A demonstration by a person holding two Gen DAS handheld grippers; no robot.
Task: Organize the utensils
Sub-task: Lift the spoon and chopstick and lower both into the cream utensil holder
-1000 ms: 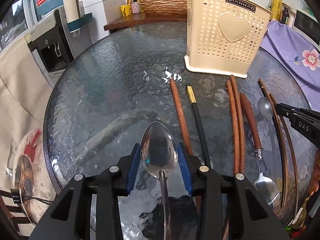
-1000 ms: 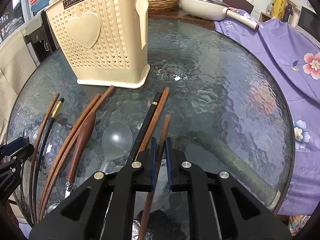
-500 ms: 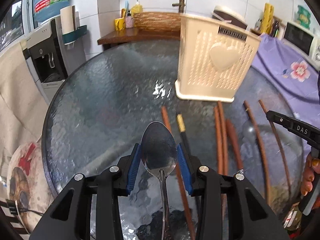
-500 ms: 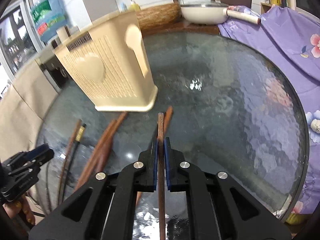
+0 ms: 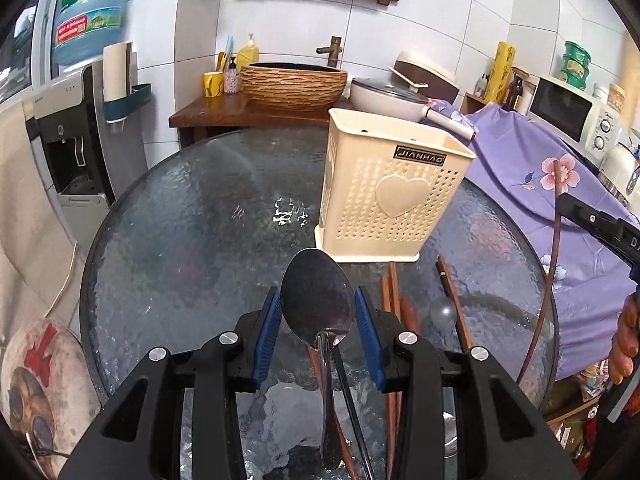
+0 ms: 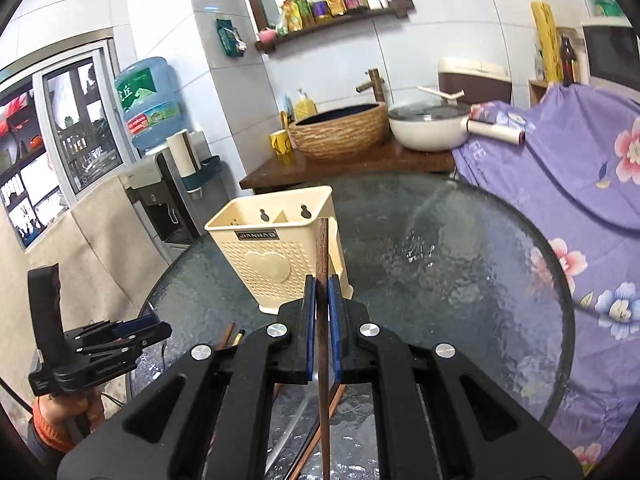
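The right gripper (image 6: 319, 300), jaws pinching an upright chopstick (image 6: 321, 248), is nearer the holder (image 6: 276, 248) at eleven o'clock, while the left gripper (image 5: 318, 320) clamps a spoon (image 5: 318, 300).

One cream holder (image 5: 394, 196) stands at twelve o'clock; two metal spoons (image 5: 318, 308), one ladle (image 5: 442, 314), several brown chopsticks (image 5: 394, 292), uncountable, on the surface (image 5: 192, 240).

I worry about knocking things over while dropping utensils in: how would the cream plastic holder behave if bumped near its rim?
The cream holder is tall, perforated plastic and looks nearly empty, so it is probably light. On the smooth glass table it may slide rather than stay put. A bump high up might tip it, though its flared base should help.
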